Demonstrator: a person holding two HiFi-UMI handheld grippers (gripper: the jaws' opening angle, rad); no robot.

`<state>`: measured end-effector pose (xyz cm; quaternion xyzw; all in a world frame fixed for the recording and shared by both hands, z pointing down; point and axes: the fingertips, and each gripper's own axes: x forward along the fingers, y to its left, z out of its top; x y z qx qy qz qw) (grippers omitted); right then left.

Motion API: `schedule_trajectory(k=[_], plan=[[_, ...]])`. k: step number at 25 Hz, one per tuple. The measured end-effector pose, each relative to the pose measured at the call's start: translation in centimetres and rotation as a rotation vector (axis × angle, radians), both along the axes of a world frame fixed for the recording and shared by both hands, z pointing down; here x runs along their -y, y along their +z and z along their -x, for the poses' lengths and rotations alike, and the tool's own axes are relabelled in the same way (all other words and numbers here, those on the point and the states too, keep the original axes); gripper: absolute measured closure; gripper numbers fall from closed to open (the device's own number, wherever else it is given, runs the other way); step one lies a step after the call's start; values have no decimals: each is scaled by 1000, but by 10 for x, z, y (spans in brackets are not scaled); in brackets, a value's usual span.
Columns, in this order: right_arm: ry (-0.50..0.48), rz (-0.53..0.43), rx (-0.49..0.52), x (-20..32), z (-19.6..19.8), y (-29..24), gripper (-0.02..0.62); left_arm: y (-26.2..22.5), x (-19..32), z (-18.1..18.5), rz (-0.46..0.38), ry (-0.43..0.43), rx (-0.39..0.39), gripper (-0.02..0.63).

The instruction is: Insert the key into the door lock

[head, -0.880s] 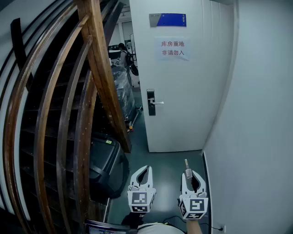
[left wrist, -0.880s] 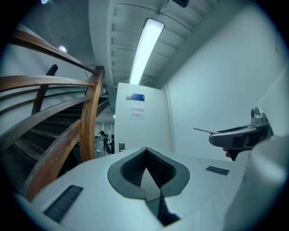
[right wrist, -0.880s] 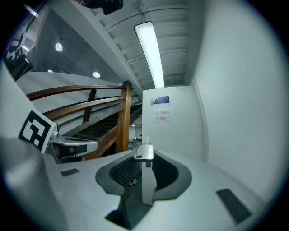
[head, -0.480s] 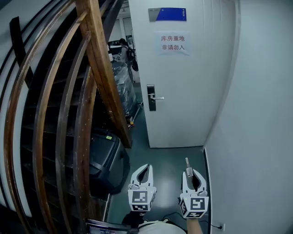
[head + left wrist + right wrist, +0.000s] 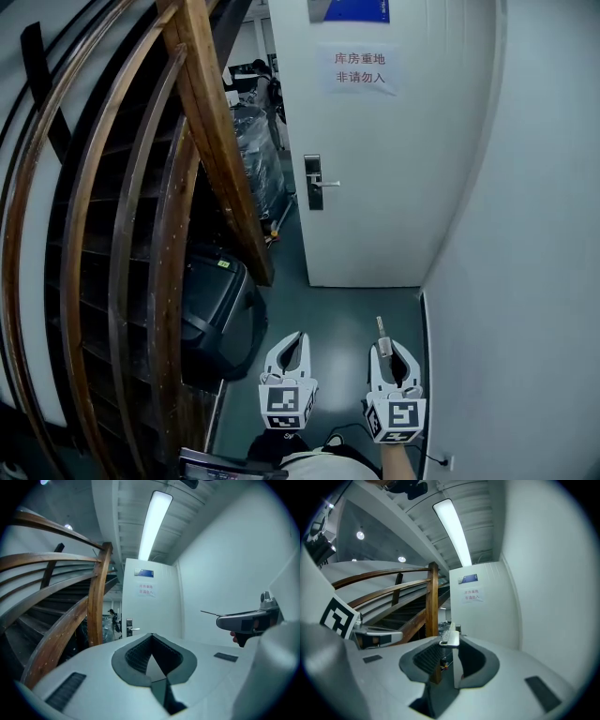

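Note:
The white door [image 5: 394, 178] stands ahead, with its dark lock plate [image 5: 314, 182] and silver handle at its left edge. A silver key [image 5: 381, 328] sticks forward out of my right gripper [image 5: 384, 347], which is shut on it low in the head view. In the right gripper view the key [image 5: 450, 637] lies between the pads and points at the door [image 5: 485, 616]. My left gripper [image 5: 298, 337] is beside it, shut and empty. The left gripper view shows its closed tips [image 5: 151, 635], the lock [image 5: 129, 626] far off, and the right gripper [image 5: 248, 619] to the right.
A curved wooden stair railing [image 5: 187, 187] fills the left side. A black case [image 5: 220, 314] sits on the floor beneath it. The white wall [image 5: 525, 262] runs close on the right. Beyond the door's left edge are wrapped goods [image 5: 258, 150] and a person.
The door, its lock and the paper sign now sit higher in the head view, with the blue plate cut off at the top. Both grippers hold the same pose, the key still gripped.

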<state>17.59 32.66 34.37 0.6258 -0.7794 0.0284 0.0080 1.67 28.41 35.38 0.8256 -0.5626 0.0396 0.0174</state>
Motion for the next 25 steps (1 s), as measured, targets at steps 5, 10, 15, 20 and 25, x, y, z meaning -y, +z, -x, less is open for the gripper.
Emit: schedule_trajectory(k=[5,10,15,20,25], plan=[[-21,45,9,20,9,16,479,15,15,11,43,-18,13,604],[-12,60,2,58,23,24,479,22,54,17,56,7,8,604],[0,41,-14,107,40,18,479,18,108,25,39,43,3,604],[16,33,-25,151,56,12,479,16,150,35,36,74,-2,604],[25,43,-29,180,70,17,479,23,178,49,48,86,-5,604]])
